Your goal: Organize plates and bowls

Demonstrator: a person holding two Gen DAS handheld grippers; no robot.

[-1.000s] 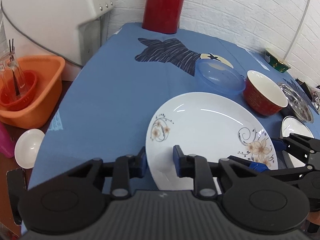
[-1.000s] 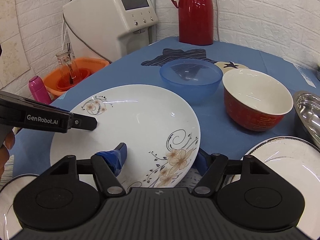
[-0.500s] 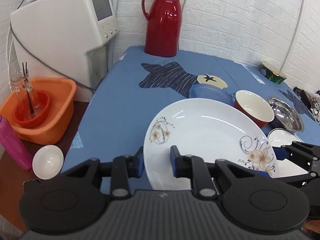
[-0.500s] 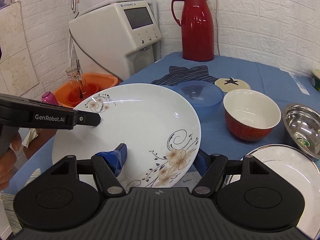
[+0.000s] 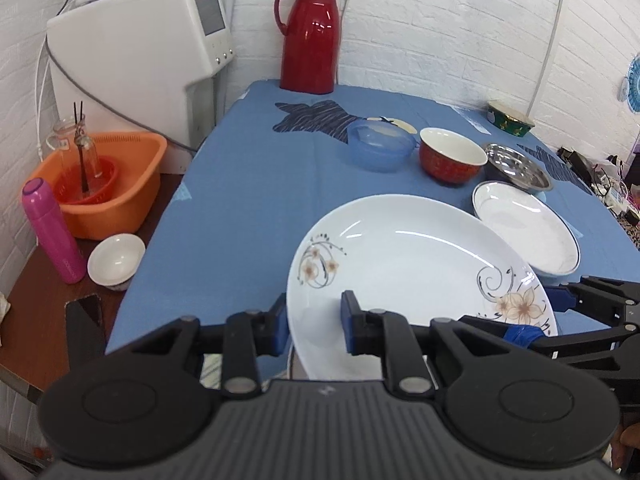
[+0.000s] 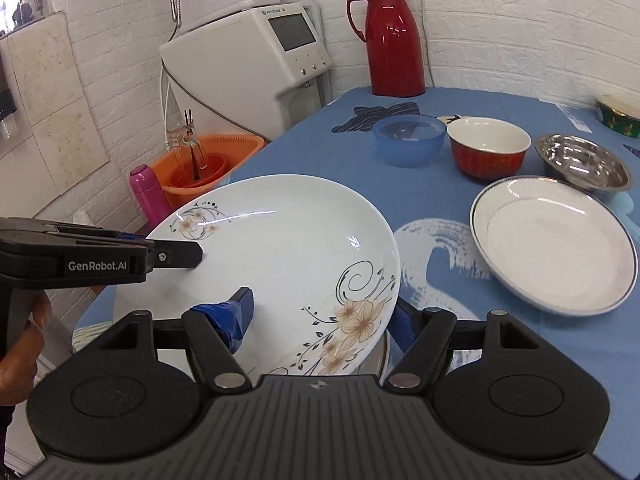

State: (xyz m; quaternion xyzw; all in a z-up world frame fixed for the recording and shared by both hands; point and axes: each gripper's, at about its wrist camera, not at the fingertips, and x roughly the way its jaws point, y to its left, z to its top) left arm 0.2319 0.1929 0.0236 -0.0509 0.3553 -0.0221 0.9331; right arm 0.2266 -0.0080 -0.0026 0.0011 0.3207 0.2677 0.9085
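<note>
Midway through sorting: the large floral plate (image 6: 280, 256) is carried clear of the desk (image 6: 420, 200) by both grippers.

Left gripper (image 5: 314, 322) and right gripper (image 6: 320, 316) are each clamped on opposite edges of the near rim, the plate tilted at lower centre of both views. Judged next: lower it level onto the silver-rimmed plate (image 6: 554, 244) at right, below the blue bowl (image 6: 408, 138), red bowl (image 6: 488, 152) and steel bowl (image 6: 584, 162), then release.

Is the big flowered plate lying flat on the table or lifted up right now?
Lifted and tilted: the flowered plate hangs above the blue tablecloth, its rim between the fingers of the left gripper and right gripper.
</note>
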